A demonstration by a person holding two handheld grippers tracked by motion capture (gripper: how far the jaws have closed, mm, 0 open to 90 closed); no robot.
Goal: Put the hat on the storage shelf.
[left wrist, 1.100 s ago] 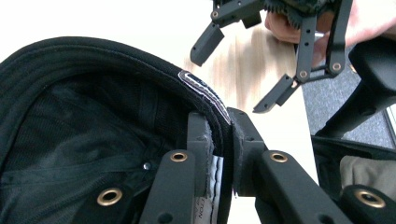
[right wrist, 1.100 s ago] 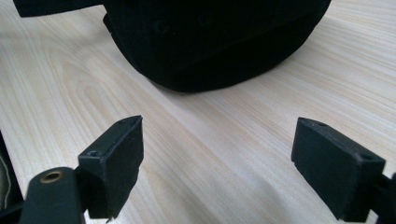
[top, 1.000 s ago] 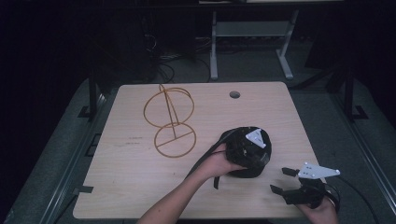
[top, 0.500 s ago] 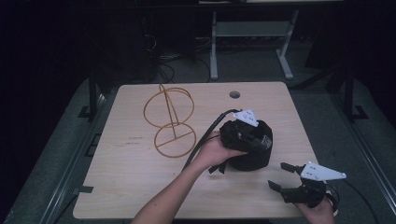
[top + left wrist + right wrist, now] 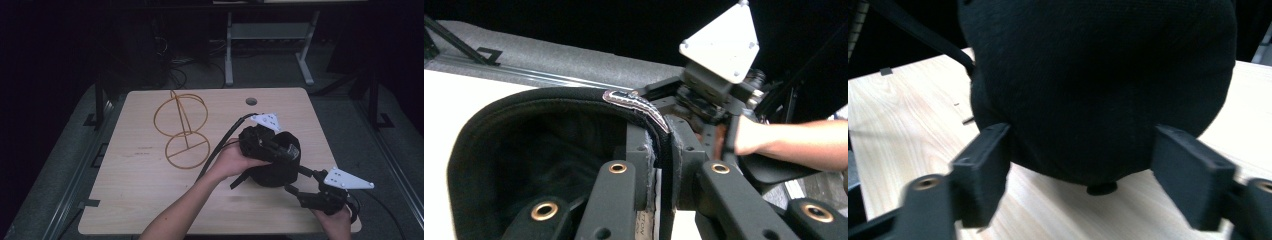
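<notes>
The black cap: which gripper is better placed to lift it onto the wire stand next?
Probably the left gripper: its jaws are clamped on the black cap's rim and it is nearer the wire stand. The right gripper is open beside the crown, gripping nothing.

The left gripper [image 5: 663,175] has its two black jaws closed on the rim of a black cap [image 5: 524,150], the fabric edge pinched between them at about 6 o'clock. The cap's hollow inside opens toward 8 o'clock, dark and deep. A shiny strip [image 5: 636,102] runs along the rim just above the jaws. At 1 o'clock the right gripper [image 5: 709,95] shows beyond the cap with its grey plate on top, and a hand [image 5: 749,140] holds it at 3 o'clock. The pale table [image 5: 454,95] lies at 9 o'clock.
</notes>
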